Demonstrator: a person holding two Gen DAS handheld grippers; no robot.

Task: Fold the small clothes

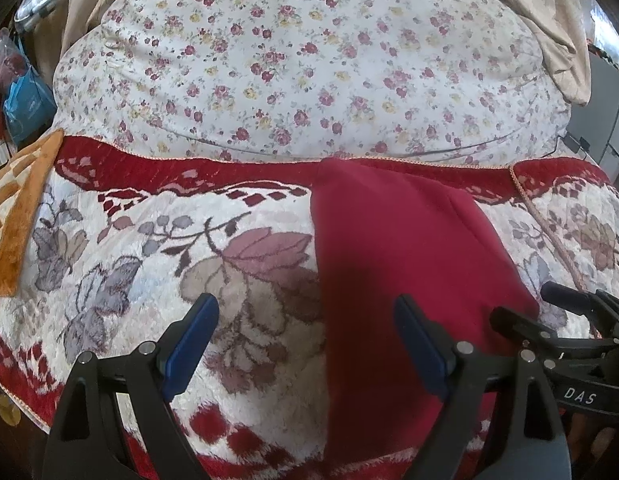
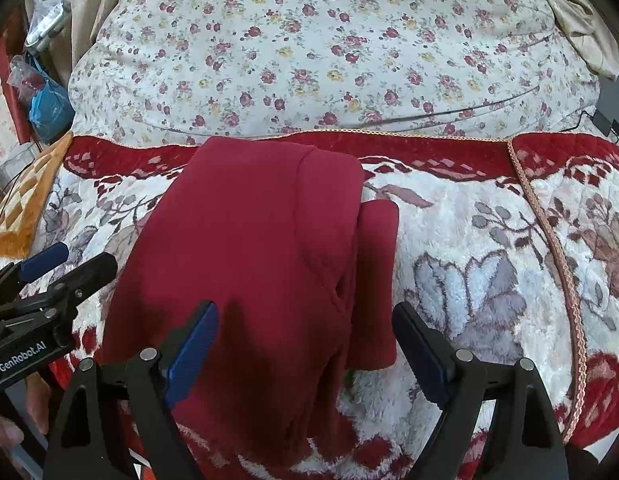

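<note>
A dark red garment (image 1: 397, 272) (image 2: 249, 248) lies flat on a plush floral blanket (image 1: 157, 256) (image 2: 477, 248), partly folded, with a sleeve (image 2: 375, 284) sticking out along its right side. My left gripper (image 1: 307, 340) is open above the garment's left edge, one blue pad over the blanket and the other over the red cloth. My right gripper (image 2: 305, 340) is open over the garment's near right part and the sleeve. Nothing is between either pair of fingers. Each gripper shows in the other's view: the right gripper (image 1: 549, 312) at the right, the left gripper (image 2: 65, 260) at the left.
Behind the blanket rises a flowered quilt (image 1: 293, 64) (image 2: 329, 52). An orange checked cloth (image 1: 17, 216) (image 2: 25, 204) lies at the left edge. Bags (image 1: 25, 96) and clutter stand at far left, beige curtains (image 1: 561, 32) behind. A hand (image 2: 13, 420) shows at lower left.
</note>
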